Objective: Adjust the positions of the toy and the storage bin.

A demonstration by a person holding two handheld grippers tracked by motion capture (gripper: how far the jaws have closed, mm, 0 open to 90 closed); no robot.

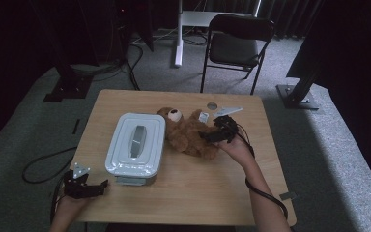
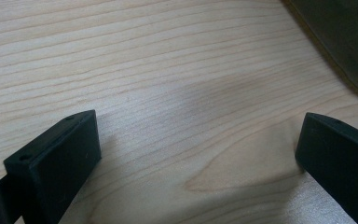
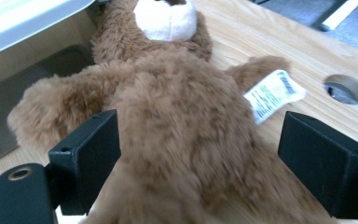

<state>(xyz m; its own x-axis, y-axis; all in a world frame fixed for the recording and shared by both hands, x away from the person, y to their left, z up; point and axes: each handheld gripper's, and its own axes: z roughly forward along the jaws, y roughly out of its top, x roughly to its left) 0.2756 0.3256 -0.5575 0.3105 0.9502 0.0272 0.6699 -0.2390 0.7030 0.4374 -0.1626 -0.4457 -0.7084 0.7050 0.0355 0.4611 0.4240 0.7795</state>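
A brown teddy bear lies on its back in the middle of the wooden table, its white muzzle toward the lidded box. My right gripper reaches over the bear from the right. In the right gripper view the teddy bear lies between the wide-apart jaws of my right gripper, its white label sticking out to one side. My left gripper rests open at the table's front left corner; in the left gripper view the left gripper spans bare wood.
The pale grey box with a handled lid stands left of the bear. A round hole in the tabletop lies behind the bear. A black folding chair and stand bases sit on the carpet beyond the table.
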